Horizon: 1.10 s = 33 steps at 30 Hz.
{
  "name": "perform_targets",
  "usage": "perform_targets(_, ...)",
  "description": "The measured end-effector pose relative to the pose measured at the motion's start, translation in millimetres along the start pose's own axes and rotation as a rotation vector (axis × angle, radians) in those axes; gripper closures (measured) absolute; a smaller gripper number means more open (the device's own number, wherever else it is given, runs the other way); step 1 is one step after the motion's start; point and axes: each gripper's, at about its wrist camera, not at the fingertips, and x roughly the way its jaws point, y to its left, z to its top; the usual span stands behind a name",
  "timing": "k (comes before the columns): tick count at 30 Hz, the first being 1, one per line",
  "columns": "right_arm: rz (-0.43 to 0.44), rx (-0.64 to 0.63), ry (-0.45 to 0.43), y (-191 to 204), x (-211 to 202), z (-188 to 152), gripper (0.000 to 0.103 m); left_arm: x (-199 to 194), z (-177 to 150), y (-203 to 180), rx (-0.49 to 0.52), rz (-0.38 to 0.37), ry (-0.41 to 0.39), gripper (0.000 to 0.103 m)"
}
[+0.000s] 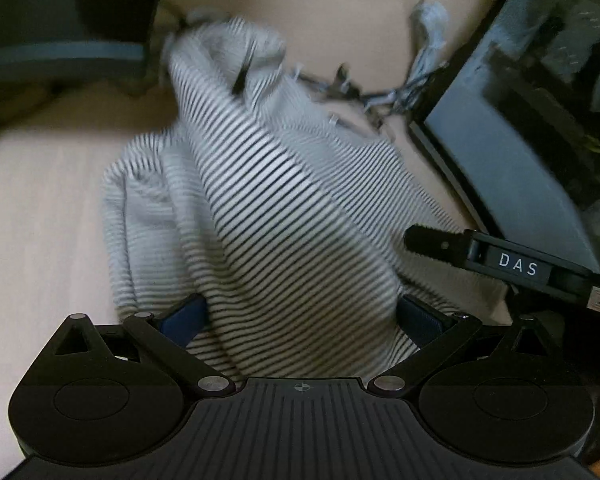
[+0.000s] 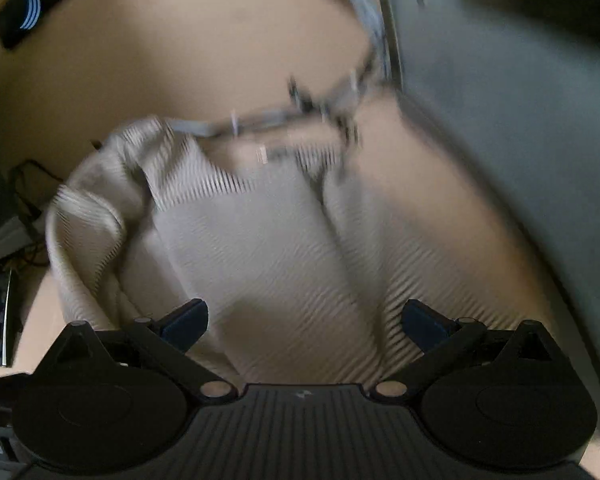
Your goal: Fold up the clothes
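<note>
The striped shirt [image 1: 268,216] lies bunched on the table [image 1: 40,208], spilling between both sets of fingers. The left gripper [image 1: 300,320] and right gripper [image 2: 304,320] stand wide, gripping nothing. The fabric looks light, limp and non-slippery; grasp at a hem or corner.

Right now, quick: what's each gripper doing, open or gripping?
Left gripper: open, fingers wide, striped garment lying between them.
Right gripper: open, the same cloth between its fingers, not clamped.
</note>
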Motion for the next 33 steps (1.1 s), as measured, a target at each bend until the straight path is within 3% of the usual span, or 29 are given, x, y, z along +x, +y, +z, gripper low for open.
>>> perform_targets(3,-0.015,-0.06,-0.001,5.5,-4.7,-15.9,0.0,-2.0,-7.3,-0.1,0.044,0.002,-0.018,0.0)
perform_targets(10,-0.012,-0.168,0.12,18.1,-27.4,-42.1,0.0,-18.8,-27.6,5.9,0.109,0.054,-0.01,0.0)
perform_targets(17,0.033,-0.323,0.174,28.4,-75.2,-100.9,0.0,-72.7,-70.7,25.3,-0.007,0.104,0.053,0.0)
perform_targets(23,0.137,-0.328,0.163,19.0,-96.4,-119.3,0.0,-98.2,-95.6,16.9,-0.057,0.238,0.059,0.0)
perform_targets(27,0.149,-0.362,0.142,17.5,-99.5,-123.8,0.0,-110.5,-102.4,17.5,-0.073,0.289,0.058,0.0)
perform_targets(30,0.097,-0.372,0.113,25.4,-112.0,-131.9,0.002,-123.7,-99.1,9.8,-0.055,0.302,0.02,0.0)
perform_targets(33,0.043,-0.396,0.049,36.6,-131.7,-139.9,0.005,-132.5,-85.8,0.0,-0.003,0.233,-0.03,0.0)
